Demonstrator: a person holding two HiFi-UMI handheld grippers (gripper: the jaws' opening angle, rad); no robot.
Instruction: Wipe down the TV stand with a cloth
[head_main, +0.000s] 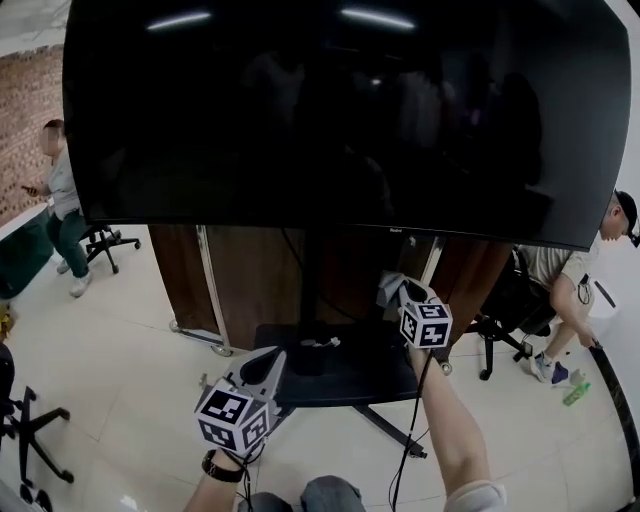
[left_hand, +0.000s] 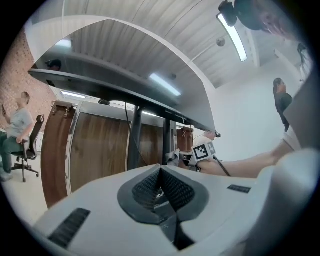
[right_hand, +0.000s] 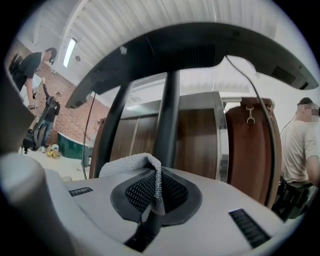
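A big dark TV stands on a black pole above a black base shelf. My right gripper is held just right of the pole, over the shelf's back, and is shut on a grey cloth. In the right gripper view the cloth is pinched between the jaws and folds over to the left, with the pole straight ahead. My left gripper hovers over the shelf's front left, shut and empty. Its view shows the right gripper and the cloth.
A brown wooden cabinet with metal trim stands behind the stand. One person sits on an office chair at the far left, another at the right. A green bottle lies on the floor. A chair base is near left.
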